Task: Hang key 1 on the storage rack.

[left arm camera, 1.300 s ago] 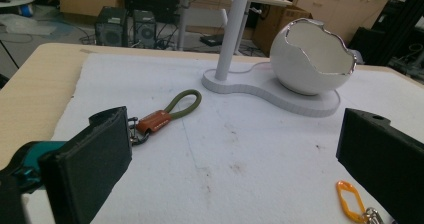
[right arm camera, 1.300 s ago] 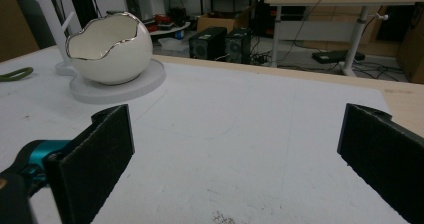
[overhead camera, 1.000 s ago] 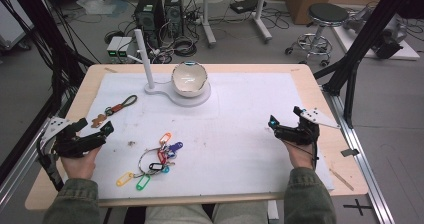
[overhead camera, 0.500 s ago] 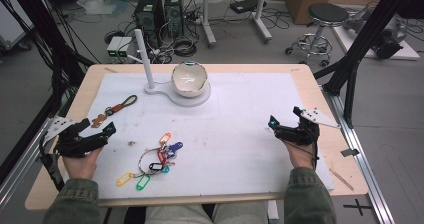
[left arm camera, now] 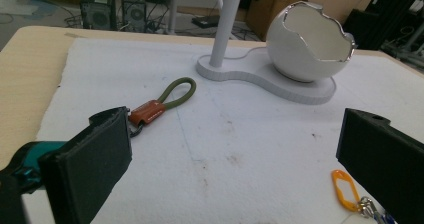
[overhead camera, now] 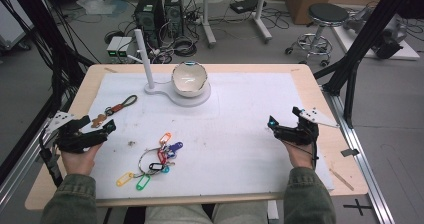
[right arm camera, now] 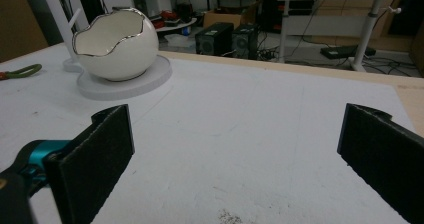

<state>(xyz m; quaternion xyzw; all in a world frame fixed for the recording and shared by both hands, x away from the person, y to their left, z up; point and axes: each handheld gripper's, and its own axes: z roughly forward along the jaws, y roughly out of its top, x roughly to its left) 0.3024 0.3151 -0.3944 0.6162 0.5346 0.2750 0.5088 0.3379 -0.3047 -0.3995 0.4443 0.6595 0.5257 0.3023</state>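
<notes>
grippers wide open — left gripper (overhead camera: 102, 129) near olive strap keyring (overhead camera: 119, 105)

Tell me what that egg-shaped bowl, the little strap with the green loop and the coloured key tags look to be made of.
Egg-shaped bowl: probably glazed ceramic, smooth matte white with a shiny silver jagged rim.
Strap: the green loop looks like woven cord, the brown tab like leather, ending in a small metal clip.
Key tags: likely plastic, bright solid colours, strung on thin metal rings.
</notes>
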